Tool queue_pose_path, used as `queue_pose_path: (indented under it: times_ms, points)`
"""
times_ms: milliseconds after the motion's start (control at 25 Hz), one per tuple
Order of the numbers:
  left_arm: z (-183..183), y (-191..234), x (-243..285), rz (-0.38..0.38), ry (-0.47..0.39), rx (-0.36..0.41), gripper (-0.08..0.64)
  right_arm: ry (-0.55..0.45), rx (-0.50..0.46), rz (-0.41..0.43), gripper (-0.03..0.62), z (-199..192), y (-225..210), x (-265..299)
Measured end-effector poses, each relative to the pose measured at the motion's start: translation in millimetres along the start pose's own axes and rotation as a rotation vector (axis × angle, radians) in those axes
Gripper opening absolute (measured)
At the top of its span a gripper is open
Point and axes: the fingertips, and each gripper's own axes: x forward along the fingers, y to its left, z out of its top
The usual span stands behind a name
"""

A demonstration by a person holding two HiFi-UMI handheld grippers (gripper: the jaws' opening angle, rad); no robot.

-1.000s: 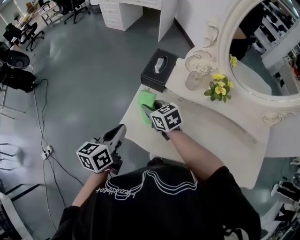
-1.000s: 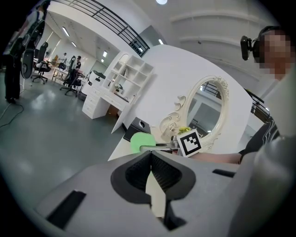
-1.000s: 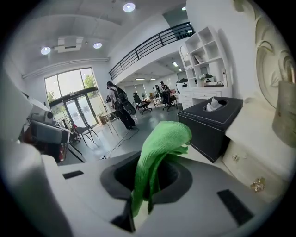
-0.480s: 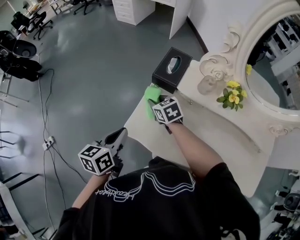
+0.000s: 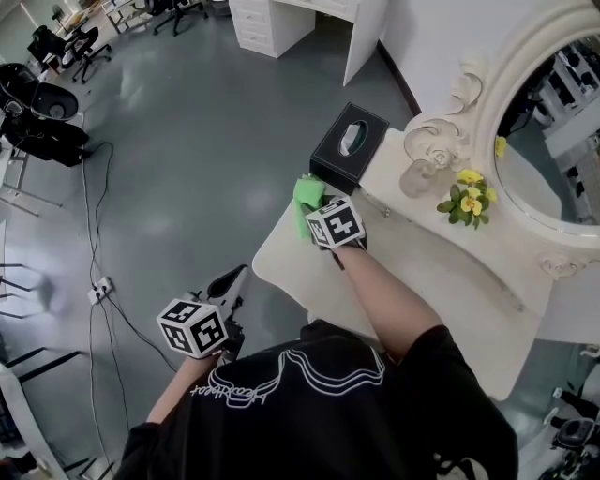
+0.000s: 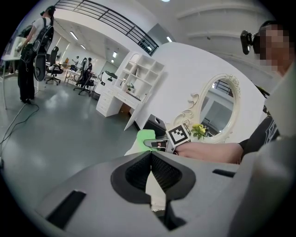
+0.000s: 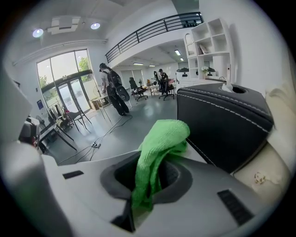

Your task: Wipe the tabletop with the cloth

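Observation:
A green cloth [image 5: 305,204] [image 7: 157,152] [image 6: 144,137] lies bunched on the far left corner of the cream tabletop [image 5: 441,272], right beside a black tissue box [image 5: 349,147] [image 7: 226,122]. My right gripper [image 5: 314,211] [image 7: 145,185] is shut on the cloth, which sticks up out of the jaws toward the box. My left gripper [image 5: 225,286] [image 6: 150,173] is shut with nothing in it and hangs off the table over the grey floor, below and left of the tabletop's near corner.
A glass jar [image 5: 417,175], yellow flowers [image 5: 466,200] and a large oval mirror [image 5: 553,131] stand along the table's back. Beyond the table's left edge is grey floor [image 5: 187,169] with cables, office chairs [image 5: 42,56] and white cabinets [image 5: 272,19]. People stand far off.
My right gripper has slid the cloth along the tabletop toward the far left corner, up against the tissue box. The left gripper has stayed low off the table.

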Motion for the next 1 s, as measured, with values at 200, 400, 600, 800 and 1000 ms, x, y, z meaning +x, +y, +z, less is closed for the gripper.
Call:
queue_pose_path:
  times_ms: [200,400,600,800,1000]
  points:
    - [-1,3,2,0.002,0.002,-0.012,0.005,0.005,-0.006,-0.005,0.058,0,0,1]
    - [0,2,5,-0.002,0.0,-0.01,0.005,0.01,-0.007,-0.01,0.058,-1,-1,1]
    - [1,7,5,0.004,-0.001,-0.024,0.005,0.023,-0.017,-0.015,0.058,-4,-2,-2]
    - [4,8,6,0.001,-0.004,-0.031,0.005,0.032,-0.007,-0.021,0.058,-9,-5,-8]
    - [2,0,10,-0.028,-0.001,-0.052,0.005,0.033,0.017,-0.026,0.058,-17,-10,-17]
